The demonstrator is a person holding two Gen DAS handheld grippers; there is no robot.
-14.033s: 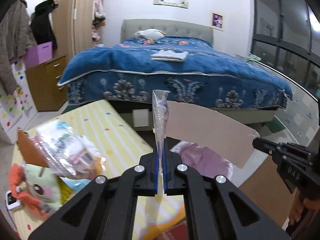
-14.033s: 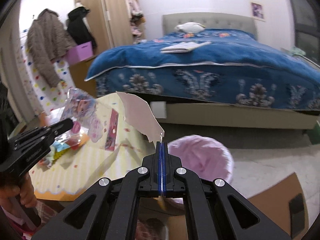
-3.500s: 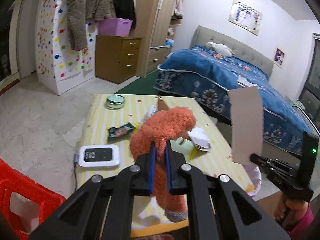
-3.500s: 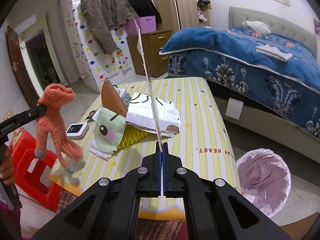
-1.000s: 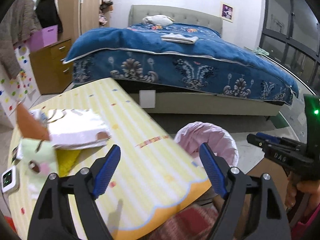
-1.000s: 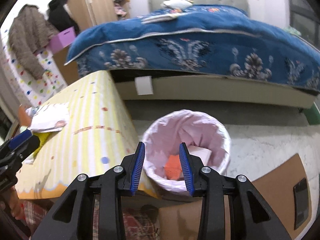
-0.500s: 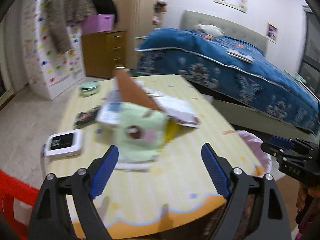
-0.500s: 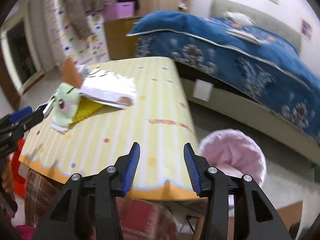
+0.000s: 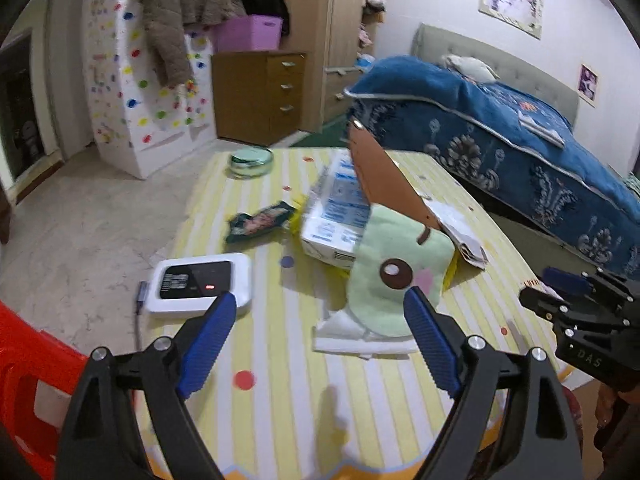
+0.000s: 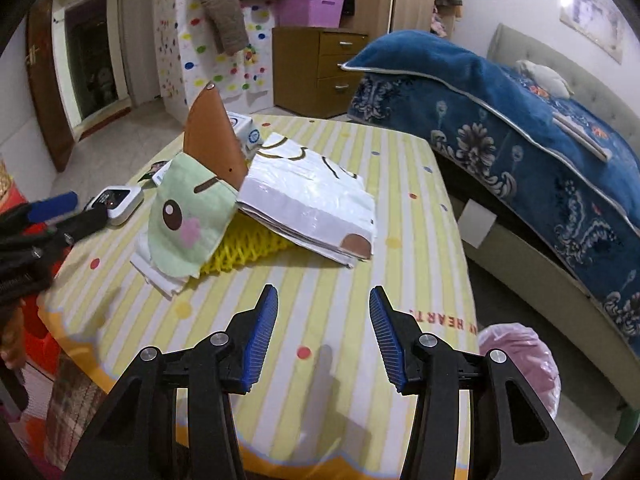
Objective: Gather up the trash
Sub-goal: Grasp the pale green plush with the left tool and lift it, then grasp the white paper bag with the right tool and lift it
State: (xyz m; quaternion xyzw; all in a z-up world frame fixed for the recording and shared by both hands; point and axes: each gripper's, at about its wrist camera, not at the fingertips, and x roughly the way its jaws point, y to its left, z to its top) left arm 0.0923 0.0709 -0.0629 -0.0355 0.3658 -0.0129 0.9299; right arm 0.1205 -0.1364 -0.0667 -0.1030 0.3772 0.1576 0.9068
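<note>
Both grippers hover empty over a yellow striped table (image 10: pixel 360 280), between pickups. The left gripper (image 9: pixel 316 336), bottom of the left view, has jaws wide apart; the right gripper (image 10: pixel 320 336) likewise. Remaining trash lies at frame centre: a pale green cartoon-face cloth (image 9: pixel 394 276), a white flattened cardboard package (image 10: pixel 308 200). The pink-lined bin (image 10: pixel 520 364) sits lower right. Next move likely: descend and close on the cloth.
</note>
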